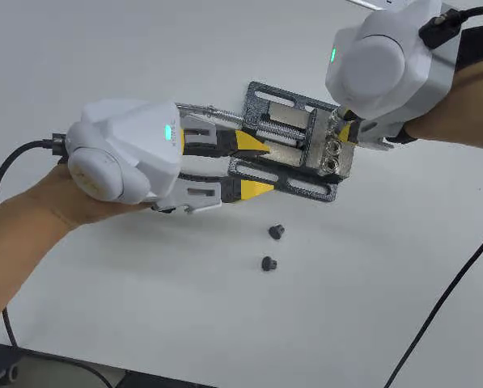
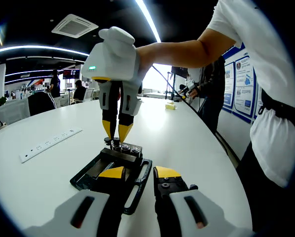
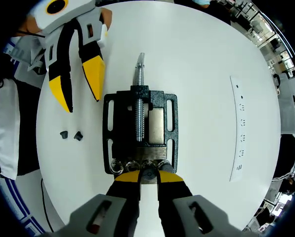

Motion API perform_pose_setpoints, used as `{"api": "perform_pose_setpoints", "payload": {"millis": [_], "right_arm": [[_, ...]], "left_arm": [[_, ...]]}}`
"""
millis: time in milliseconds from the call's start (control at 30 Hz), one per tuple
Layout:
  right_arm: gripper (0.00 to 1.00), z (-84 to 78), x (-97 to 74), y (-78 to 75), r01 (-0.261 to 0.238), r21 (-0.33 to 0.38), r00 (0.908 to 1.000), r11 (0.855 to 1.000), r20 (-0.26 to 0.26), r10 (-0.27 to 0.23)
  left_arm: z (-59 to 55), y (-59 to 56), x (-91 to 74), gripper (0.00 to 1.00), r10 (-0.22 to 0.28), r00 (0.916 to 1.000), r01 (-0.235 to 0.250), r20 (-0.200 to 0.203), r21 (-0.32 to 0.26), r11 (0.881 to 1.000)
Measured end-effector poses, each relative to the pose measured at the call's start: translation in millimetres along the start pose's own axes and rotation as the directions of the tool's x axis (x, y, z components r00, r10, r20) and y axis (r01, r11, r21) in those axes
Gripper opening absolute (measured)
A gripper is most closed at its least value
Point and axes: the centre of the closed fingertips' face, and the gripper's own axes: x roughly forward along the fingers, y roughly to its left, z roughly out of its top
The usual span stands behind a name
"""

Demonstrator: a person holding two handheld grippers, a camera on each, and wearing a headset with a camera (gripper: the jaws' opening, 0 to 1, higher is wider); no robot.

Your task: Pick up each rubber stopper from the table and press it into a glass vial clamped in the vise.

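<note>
**Pressing at the vise, two stoppers left on the table**

Lowest in the head view, two loose stoppers (image 1: pixel 277 232) (image 1: pixel 268 263) lie close together on the bare white table (image 1: pixel 144 315), just below centre and well clear of both tools. They are not yet picked up.

Above them, at the left of centre, the left gripper (image 1: pixel 259 167) lies low and level with its jaws spread wide and nothing between them. Its yellow tips sit beside the near end of the vise (image 1: pixel 306 129).

At the far end of the vise, right of centre, a row of glass vials (image 3: pixel 132 165) stands clamped upright. The right gripper (image 2: pixel 116 134) points straight down onto this row with its jaws drawn narrow around the mouth of one vial. Something dark sits between the tips there. I cannot tell whether it is a stopper being held or one already seated.

The step in hand looks like seating a stopper in that vial. The next move probably calls for a straight downward push, kept in line with the vial so the glass is not levered sideways. After that comes a lift clear and a reach down to one of the two stoppers on the table.
</note>
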Motion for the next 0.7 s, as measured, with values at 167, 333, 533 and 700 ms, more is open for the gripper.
{"api": "perform_pose_setpoints", "payload": {"millis": [167, 333, 533, 700], "right_arm": [[0.14, 0.0, 0.5, 1.7, -0.010, 0.005, 0.9999, 1.000, 0.007, 0.010], [0.15, -0.1, -0.1, 2.7, -0.014, 0.008, 0.9998, 1.000, 0.014, 0.014], [0.16, -0.8, -2.2, 3.9, -0.011, 0.012, 0.9997, 1.000, 0.024, 0.011], [0.16, 1.2, -3.7, 2.5, -0.001, 0.013, 0.9992, 1.000, 0.040, 0.000]], "left_arm": [[-1.3, 0.3, -0.2, 0.19, 0.001, 1.0000, -0.001, -0.001, -0.003, 1.000], [-0.7, 0.4, 0.9, 0.19, -0.001, 1.0000, 0.001, 0.000, -0.002, 1.000], [0.2, 0.6, 2.2, 0.19, -0.001, 1.0000, 0.001, 0.001, -0.002, 1.000], [3.1, -1.6, 4.0, 0.19, -0.002, 1.0000, 0.002, -0.001, -0.001, 1.000]]}}
